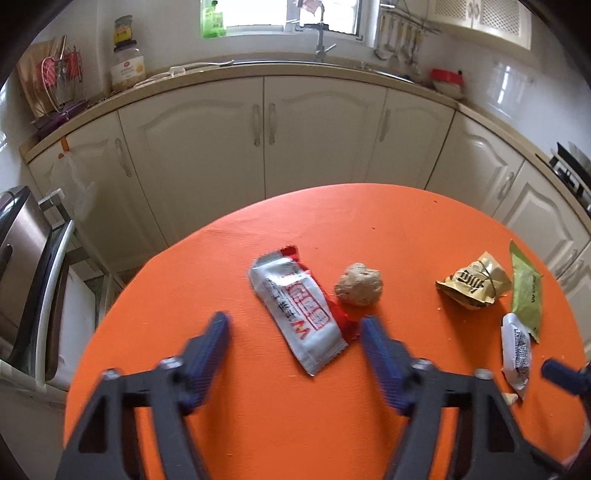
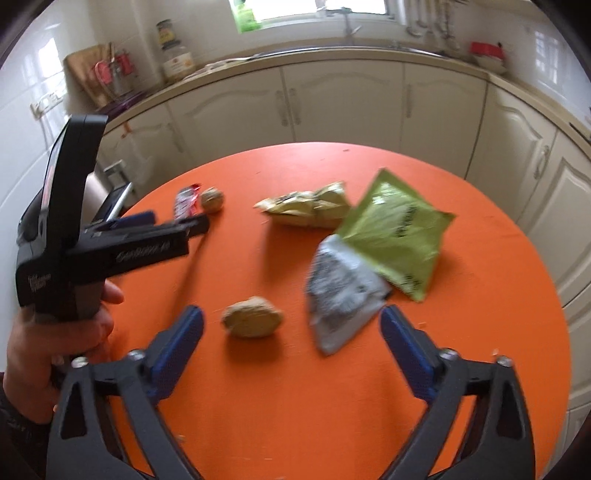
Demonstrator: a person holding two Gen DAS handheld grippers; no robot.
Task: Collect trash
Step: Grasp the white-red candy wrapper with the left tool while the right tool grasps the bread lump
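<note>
The round orange bench (image 1: 258,424) filled the lower half of both views, standing in front of a run of cream kitchen cabinets (image 1: 317,136) under a counter with a sink tap (image 1: 320,33) below the window. The left gripper (image 1: 295,325) pointed down at the bench with its blue-padded fingers (image 1: 214,343) apart and nothing pinched; the red-and-white wrapper (image 1: 299,314) lay flat on the bench in the gap between them, and neither pad touched it. In the right wrist view that same gripper showed from the side at the left, held by a hand (image 2: 55,343). The right gripper (image 2: 291,321) was likewise spread wide above the bench, its fingers (image 2: 177,347) closed on nothing, with a crumpled tan paper ball (image 2: 253,317) and the lower end of a grey-and-white packet (image 2: 340,295) lying between the fingertips. Among the trash, the green packet (image 2: 395,236) was the largest piece, lying toward the right of the bench and partly overlapping the grey-and-white packet's upper edge. Just beyond it, further from the camera, sat the crumpled yellow packet (image 2: 306,206), close to the green one. The red-and-white wrapper came next in size, well apart from that cluster on the left part of the bench. Smallest was a second tan paper ball (image 1: 358,284), just beside the wrapper's right edge. A few tiny crumbs (image 1: 439,308) dotted the orange surface near the yellow packet.
</note>
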